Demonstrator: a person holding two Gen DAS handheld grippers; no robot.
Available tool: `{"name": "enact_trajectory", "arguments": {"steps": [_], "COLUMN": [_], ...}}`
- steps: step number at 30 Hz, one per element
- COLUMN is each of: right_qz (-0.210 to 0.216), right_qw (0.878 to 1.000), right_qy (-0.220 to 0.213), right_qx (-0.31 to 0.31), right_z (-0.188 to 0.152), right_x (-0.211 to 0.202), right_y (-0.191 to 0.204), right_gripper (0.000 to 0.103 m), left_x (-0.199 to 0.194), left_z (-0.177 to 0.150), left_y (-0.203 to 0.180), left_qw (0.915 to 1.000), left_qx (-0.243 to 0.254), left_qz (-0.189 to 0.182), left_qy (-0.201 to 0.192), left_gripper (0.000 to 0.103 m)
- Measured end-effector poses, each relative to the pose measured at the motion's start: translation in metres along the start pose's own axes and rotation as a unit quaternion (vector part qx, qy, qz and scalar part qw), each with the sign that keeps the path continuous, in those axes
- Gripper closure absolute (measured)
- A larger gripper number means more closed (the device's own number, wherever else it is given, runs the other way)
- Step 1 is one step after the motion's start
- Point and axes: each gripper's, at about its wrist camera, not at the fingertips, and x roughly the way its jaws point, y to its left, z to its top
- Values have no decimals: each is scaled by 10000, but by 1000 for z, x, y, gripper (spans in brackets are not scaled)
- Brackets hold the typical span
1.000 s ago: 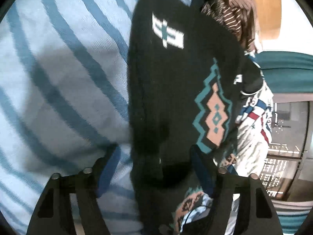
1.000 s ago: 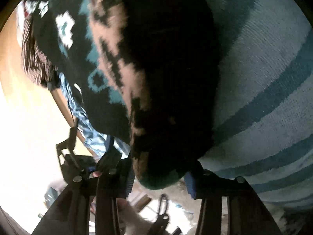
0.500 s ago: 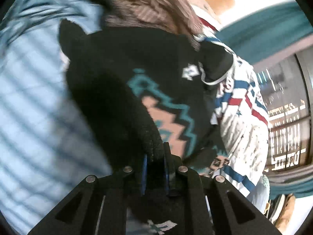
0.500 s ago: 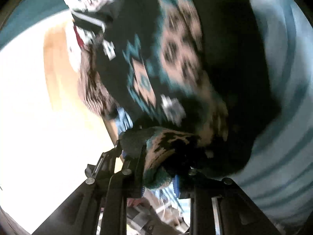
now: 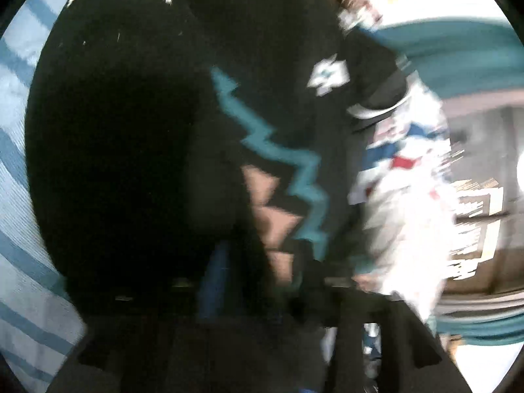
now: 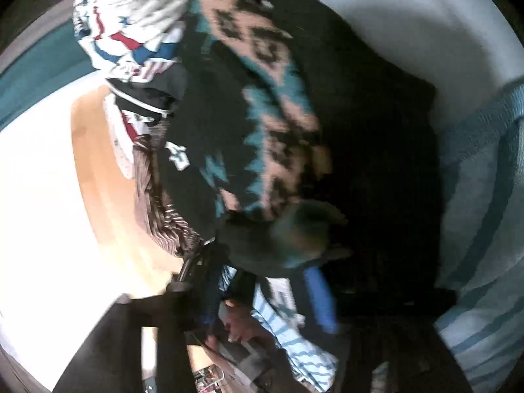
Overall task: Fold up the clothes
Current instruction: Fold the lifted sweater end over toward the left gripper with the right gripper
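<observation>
The black sweater (image 5: 137, 137) looks a thick, fuzzy matt knit with teal and tan pattern woven in, the blue-striped cloth (image 5: 19, 229) beneath it a finer ribbed weave, the white printed garment (image 6: 131, 32) thin and smooth, the table (image 6: 98, 163) pale satin wood

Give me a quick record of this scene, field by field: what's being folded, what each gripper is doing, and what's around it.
garment: black patterned sweater
left gripper: closed on sweater fabric, view blurred
right gripper: closed on a bunched sweater edge
surface: blue striped cloth
nearby: red, white and blue garment; brown striped garment
image quality: motion blur in both views
</observation>
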Motion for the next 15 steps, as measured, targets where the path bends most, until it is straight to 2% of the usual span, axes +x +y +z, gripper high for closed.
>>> {"name": "enact_trajectory", "arguments": {"steps": [1, 3, 6, 9, 11, 13, 14, 15], "right_qz": [-50, -168, -531, -1045, -1519, -2022, -2234, -2318], "right_qw": [9997, 9969, 9834, 9553, 9279, 9068, 9007, 9006], "right_qy": [-80, -195, -270, -302, -467, -770, -916, -987], "right_qx": [-211, -743, -1714, -2748, -3372, -3617, -3611, -3543], "right_z": [-2, -11, -25, -44, -62, -73, -75, -76], "right_x": [-13, -27, -30, -25, -20, -20, -21, -22], "right_y": [4, 20, 49, 74, 90, 95, 95, 94], "right_gripper": [32, 32, 38, 50, 52, 52, 51, 51], "left_x": [-11, -34, -64, -84, -95, -106, -108, -110], "left_z": [-2, -6, -10, -11, -11, -13, -15, -16], "left_y": [1, 2, 12, 34, 53, 71, 76, 82], "left_qw": [9992, 9958, 9912, 9856, 9809, 9776, 9772, 9766], "left_qx": [-85, -118, -205, -619, -938, -1138, -1183, -1228], "left_qz": [-349, -754, -891, -899, -865, -736, -701, -667], "left_qy": [-159, -500, -956, -1288, -1465, -1608, -1620, -1632], "left_gripper": [30, 30, 30, 29, 30, 30, 30, 30]}}
